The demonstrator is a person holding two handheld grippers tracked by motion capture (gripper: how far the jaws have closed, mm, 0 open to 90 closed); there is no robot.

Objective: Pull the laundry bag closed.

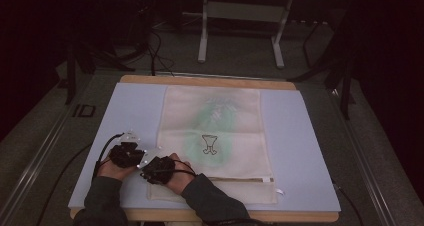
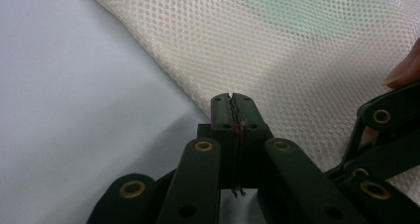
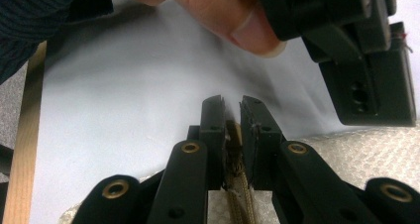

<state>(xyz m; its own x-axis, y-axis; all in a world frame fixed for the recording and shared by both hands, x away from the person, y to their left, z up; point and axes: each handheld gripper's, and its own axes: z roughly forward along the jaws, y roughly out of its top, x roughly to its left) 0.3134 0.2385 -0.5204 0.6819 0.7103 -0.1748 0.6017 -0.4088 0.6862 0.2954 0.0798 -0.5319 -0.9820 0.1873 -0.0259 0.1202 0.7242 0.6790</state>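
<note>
Now left gripper (image 2: 232, 97) shut at mesh bag (image 1: 215, 136) edge; right gripper (image 3: 232, 105) pinching it.

Black linkage grippers (image 1: 126, 155) (image 1: 157, 169) with brass-coloured pivot bushings are trailing black cables; dark ribbed sleeves (image 1: 207, 198) are covering both forearms.

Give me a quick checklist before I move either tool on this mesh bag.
1. Right tool clamped on the mesh bag's tan edge band: ok.
2. Left tool shut: ok; fabric caught between its jaws: cannot tell.
3. Both tools at the bag's near left corner: ok.
4. Bag lying flat on the blue mat: ok.
5. Zipper closed: cannot tell.
</note>
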